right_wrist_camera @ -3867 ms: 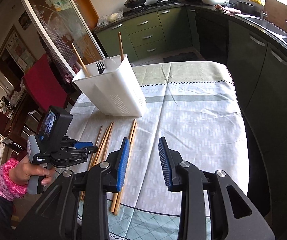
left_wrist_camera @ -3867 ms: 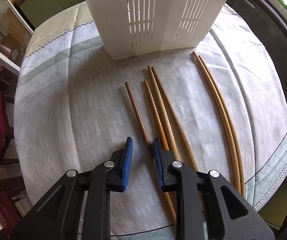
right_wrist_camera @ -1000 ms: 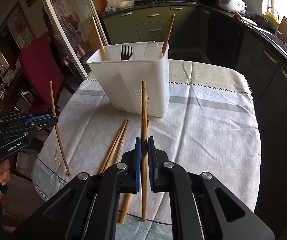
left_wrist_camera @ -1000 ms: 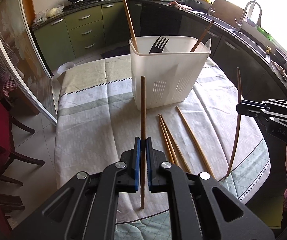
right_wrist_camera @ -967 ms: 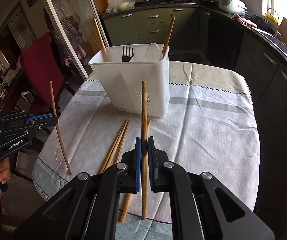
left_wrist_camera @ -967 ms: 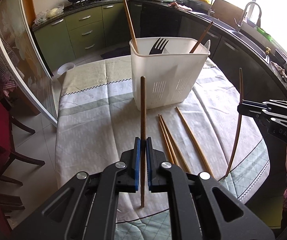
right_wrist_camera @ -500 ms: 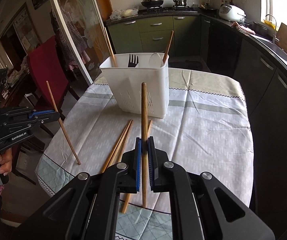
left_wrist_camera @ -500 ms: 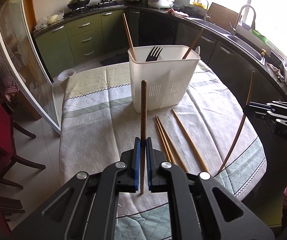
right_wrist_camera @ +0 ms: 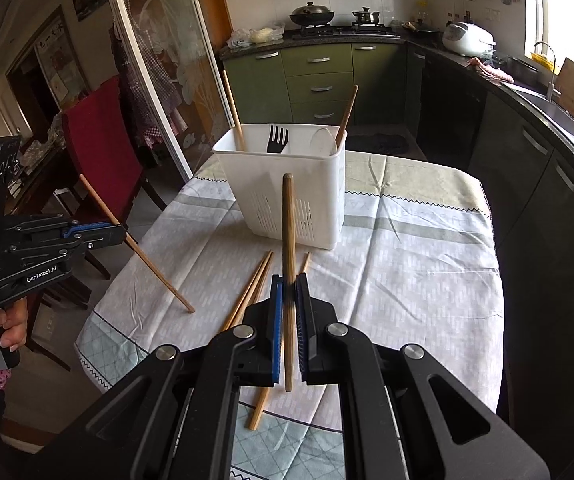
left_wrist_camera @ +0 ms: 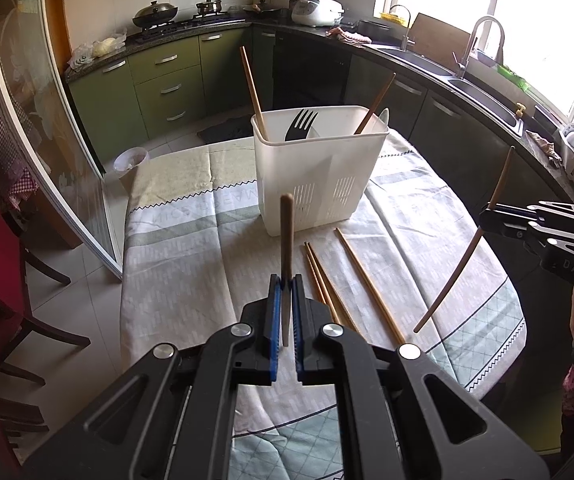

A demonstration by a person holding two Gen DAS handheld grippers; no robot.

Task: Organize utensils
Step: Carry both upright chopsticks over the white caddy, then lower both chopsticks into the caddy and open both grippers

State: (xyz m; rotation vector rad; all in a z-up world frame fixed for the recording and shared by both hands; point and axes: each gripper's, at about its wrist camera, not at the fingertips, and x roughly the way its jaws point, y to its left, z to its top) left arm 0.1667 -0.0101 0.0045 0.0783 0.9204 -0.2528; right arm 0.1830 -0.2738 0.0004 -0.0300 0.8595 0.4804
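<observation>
A white slotted utensil holder stands at the table's far middle with a black fork, two chopsticks and a white spoon in it; it also shows in the right wrist view. My left gripper is shut on a brown chopstick, held upright above the table. My right gripper is shut on another chopstick, also upright. Several loose chopsticks lie on the cloth in front of the holder, also in the right wrist view. The right gripper shows in the left view, the left gripper in the right view.
The round table has a white and green patterned cloth. A red chair and a glass sliding door stand to the left. Green kitchen cabinets and a sink counter run behind and to the right.
Both grippers closed on a chopstick each and lifted them off the cloth. Over the last second both have risen and pulled back, with the held chopsticks tilting.
</observation>
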